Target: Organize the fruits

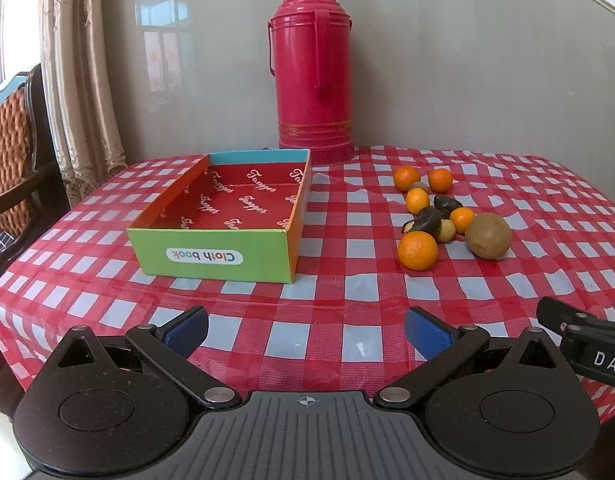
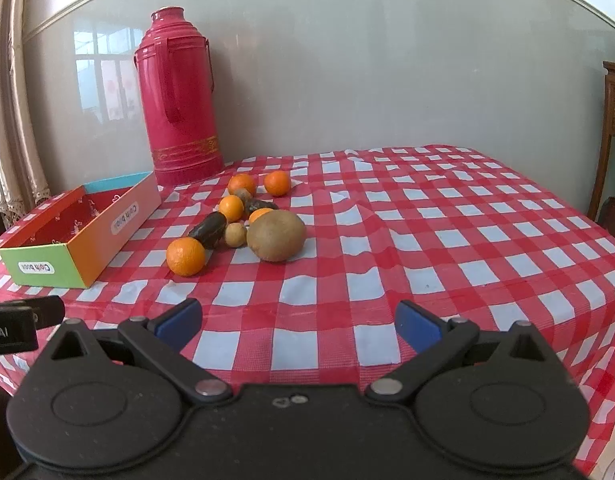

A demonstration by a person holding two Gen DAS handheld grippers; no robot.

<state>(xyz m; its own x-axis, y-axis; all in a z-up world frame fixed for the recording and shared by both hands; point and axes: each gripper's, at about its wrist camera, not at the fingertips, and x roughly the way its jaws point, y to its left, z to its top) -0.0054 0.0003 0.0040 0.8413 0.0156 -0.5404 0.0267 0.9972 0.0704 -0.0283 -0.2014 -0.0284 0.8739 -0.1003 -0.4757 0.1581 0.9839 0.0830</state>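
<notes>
Both grippers, left gripper (image 1: pixel 306 330) and right gripper (image 2: pixel 298 322), hover with jaws wide open and empty above the checked tabletop (image 2: pixel 427 216); fruits (image 2: pixel 275 235) lie clustered beside an open box (image 1: pixel 223 216).

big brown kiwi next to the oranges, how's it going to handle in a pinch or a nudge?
The fuzzy brown oval kiwi lies on its side on the red-and-white checked tablecloth, so a nudge would probably roll or wobble it. Its matte skin looks grippy rather than slick. It is the largest fruit in the pile, likely needing wide jaws, and a small tan round fruit sits close beside it.
</notes>
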